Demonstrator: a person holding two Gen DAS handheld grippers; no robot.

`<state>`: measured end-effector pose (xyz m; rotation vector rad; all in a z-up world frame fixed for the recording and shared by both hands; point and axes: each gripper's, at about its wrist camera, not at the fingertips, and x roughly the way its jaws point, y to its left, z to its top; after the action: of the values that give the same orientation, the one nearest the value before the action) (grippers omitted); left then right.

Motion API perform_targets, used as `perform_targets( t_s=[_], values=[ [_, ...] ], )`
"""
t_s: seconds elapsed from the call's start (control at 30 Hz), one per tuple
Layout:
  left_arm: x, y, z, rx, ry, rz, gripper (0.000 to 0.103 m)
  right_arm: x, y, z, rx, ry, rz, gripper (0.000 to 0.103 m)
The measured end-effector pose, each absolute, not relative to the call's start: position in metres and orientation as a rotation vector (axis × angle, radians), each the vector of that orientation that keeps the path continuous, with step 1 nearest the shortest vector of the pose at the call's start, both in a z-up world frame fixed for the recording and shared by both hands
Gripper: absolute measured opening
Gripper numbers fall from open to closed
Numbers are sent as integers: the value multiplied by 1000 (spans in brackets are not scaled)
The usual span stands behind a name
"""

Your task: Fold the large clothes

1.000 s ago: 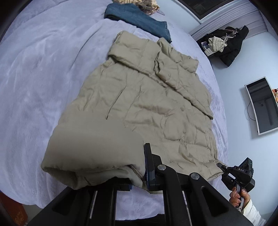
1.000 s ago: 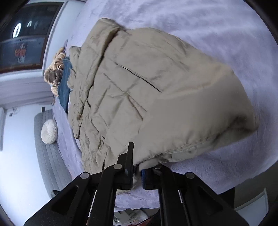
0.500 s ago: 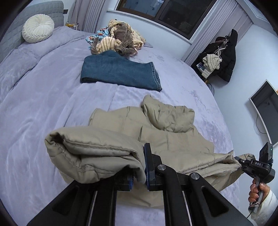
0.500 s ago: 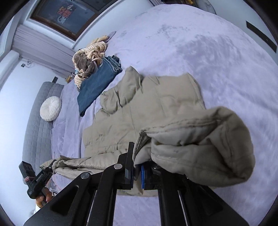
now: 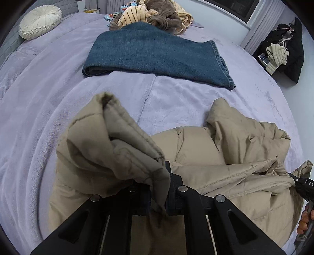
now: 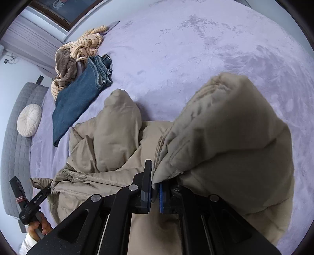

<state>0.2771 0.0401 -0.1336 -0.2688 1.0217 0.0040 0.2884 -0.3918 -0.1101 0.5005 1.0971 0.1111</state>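
At the bottom centre of the left wrist view, the left gripper [image 5: 159,196] is clamped on a thick fold of the beige puffer jacket [image 5: 225,157], and the bunched hem rises above the fingers towards the frame's middle left. The right wrist view shows the same at its bottom centre: the right gripper [image 6: 155,192] pinches a jacket corner [image 6: 225,141] between its blue-padded fingers, and the padded cloth bulges over the right half of the frame. The rest of the jacket lies crumpled on the lavender blanket [image 5: 49,98] just beyond both tools — its collar end points up towards the frame's centre. Farther off, in the upper middle of the left view, lie folded blue jeans [image 5: 157,49], apart from the jacket. Beyond them sits a heap of striped clothes [image 5: 153,15], and at upper left a round cream cushion [image 5: 39,21].
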Motion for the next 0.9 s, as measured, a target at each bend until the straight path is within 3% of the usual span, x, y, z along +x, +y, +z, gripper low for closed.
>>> perform_targets(
  t_s=[0.27, 0.33, 0.37, 0.4, 0.43, 0.47, 0.5, 0.57, 0.6, 0.63, 0.67, 0.7, 0.83, 0.9],
  values=[
    [291, 37, -137, -234, 1018, -31, 13, 306, -401, -137, 599, 1110, 103, 7],
    [281, 41, -128, -226, 983, -52, 23, 305, -404, -132, 602, 1116, 121, 8],
    [277, 43, -123, -220, 967, -54, 49, 304, -404, -128, 597, 1116, 130, 11],
    [271, 45, -117, -209, 942, -41, 88, 303, -404, -125, 595, 1115, 137, 13],
    [262, 47, -109, -181, 901, 4, 101, 299, -404, -119, 591, 1112, 145, 21],
    [255, 48, -101, -160, 863, 31, 103, 296, -404, -114, 585, 1107, 147, 39],
    [251, 49, -96, -148, 854, 23, 103, 292, -404, -108, 577, 1092, 148, 59],
    [246, 49, -91, -147, 875, -3, 102, 282, -401, -95, 564, 1050, 156, 64],
    [242, 45, -90, -150, 878, -29, 89, 276, -397, -90, 551, 1037, 171, 63],
    [242, 41, -91, -146, 890, -62, 79, 272, -391, -87, 536, 1035, 196, 49],
    [242, 35, -93, -138, 912, -101, 62, 268, -382, -87, 510, 1040, 229, 19],
    [243, 26, -99, -128, 929, -132, 51, 268, -373, -88, 477, 1054, 250, 10],
    [262, -4, -130, -77, 966, -109, 50, 281, -335, -111, 301, 1095, 271, 10],
    [275, -8, -148, -86, 976, -69, 50, 293, -330, -125, 282, 1096, 245, 4]
  ],
)
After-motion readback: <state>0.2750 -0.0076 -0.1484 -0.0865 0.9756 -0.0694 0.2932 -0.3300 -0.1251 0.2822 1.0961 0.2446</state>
